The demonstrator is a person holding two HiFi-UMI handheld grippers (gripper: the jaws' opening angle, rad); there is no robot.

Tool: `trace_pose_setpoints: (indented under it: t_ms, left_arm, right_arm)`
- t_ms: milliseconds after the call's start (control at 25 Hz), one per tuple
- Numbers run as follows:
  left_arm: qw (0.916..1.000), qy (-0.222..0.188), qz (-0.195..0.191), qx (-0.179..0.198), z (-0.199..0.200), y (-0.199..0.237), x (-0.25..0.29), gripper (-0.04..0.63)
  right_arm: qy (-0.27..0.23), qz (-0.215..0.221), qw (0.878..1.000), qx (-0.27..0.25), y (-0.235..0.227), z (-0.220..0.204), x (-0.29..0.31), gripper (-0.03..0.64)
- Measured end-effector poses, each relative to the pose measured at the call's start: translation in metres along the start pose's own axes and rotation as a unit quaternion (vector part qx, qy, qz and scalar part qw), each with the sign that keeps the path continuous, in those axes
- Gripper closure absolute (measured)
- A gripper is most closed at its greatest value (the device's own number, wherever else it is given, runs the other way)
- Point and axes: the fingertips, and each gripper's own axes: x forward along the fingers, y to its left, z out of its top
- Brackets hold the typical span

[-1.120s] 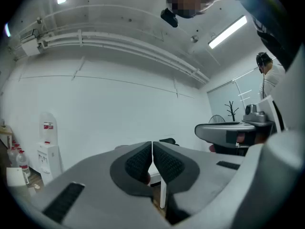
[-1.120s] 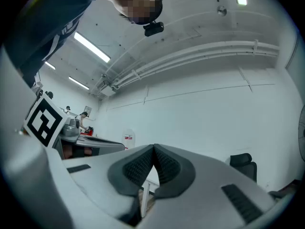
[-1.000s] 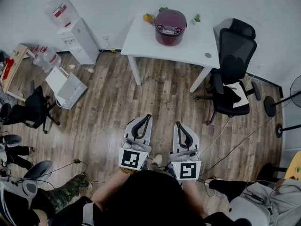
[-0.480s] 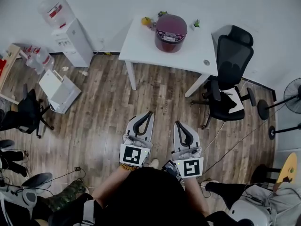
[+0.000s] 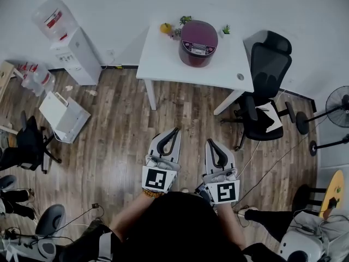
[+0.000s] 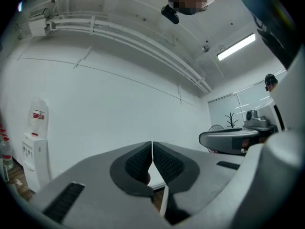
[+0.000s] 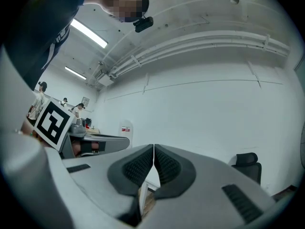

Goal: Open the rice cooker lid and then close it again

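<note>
Head view: the left gripper [image 5: 175,130] and right gripper [image 5: 210,143] ride side by side over the wood floor [image 5: 120,130], each with its jaws pressed together on nothing. Since a second ago the white table [image 5: 163,59] has drawn a little closer, so I judge the approach under way and the opening not yet begun. Counted: two grippers, one table, one black office chair [image 5: 267,91] beside it, one rice cooker [image 5: 198,35] on the table's far half with its lid [image 5: 198,28] down, and two small plants [image 5: 226,30] near it.
</note>
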Motion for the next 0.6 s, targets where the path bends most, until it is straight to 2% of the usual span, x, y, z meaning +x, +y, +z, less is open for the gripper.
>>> trace_pose_setpoints:
  t_ms: [280,600]
  left_arm:
    - [0.9996,0.004,-0.028,0.005,-0.009,0.029,0.019,0.565]
    - [0.9993,0.022,-0.03,-0.003,-0.022,0.042,0.055,0.565]
  right_arm:
    - [0.015,-0.027,1.0,-0.003,0.003,-0.009,0.034,0.588]
    - [0.013,-0.03,0.999,0.01,-0.018,-0.025,0.068,0.588]
